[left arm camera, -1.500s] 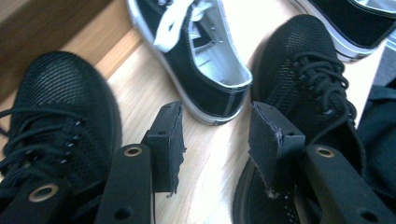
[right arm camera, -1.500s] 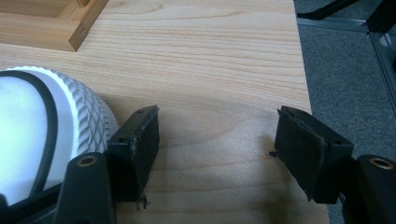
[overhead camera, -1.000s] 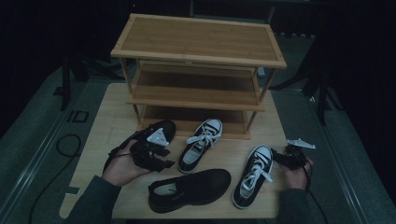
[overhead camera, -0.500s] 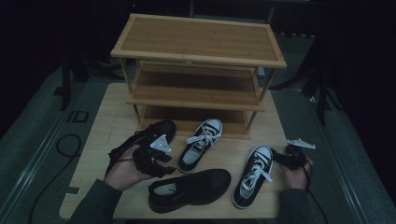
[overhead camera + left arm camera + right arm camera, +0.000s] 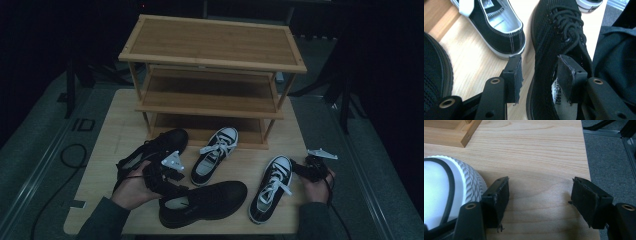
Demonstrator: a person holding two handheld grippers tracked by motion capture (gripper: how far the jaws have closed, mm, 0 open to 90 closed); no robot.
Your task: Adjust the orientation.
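Your left gripper (image 5: 540,75) has its fingers spread astride the heel collar of the black mesh shoe (image 5: 560,37) at the worktop's (image 5: 120,125) front edge. It's light and soft; pinch that stiffer collar. Your right gripper (image 5: 541,202) is released, beside a sneaker (image 5: 446,192).

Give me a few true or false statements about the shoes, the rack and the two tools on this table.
1. Four shoes lie on the table. True.
2. The left tool straddles the heel collar of the black mesh lace-up shoe, jaws apart. True.
3. The right tool is shut on a white lace. False: its jaws stand wide apart over bare wood, beside the sneaker's white rubber toe cap.
4. A sneaker sits on the top shelf of the wooden shoe rack. False: the shelves that can be seen hold no shoe.
5. Two shoes are black-and-white sneakers with white laces. True.
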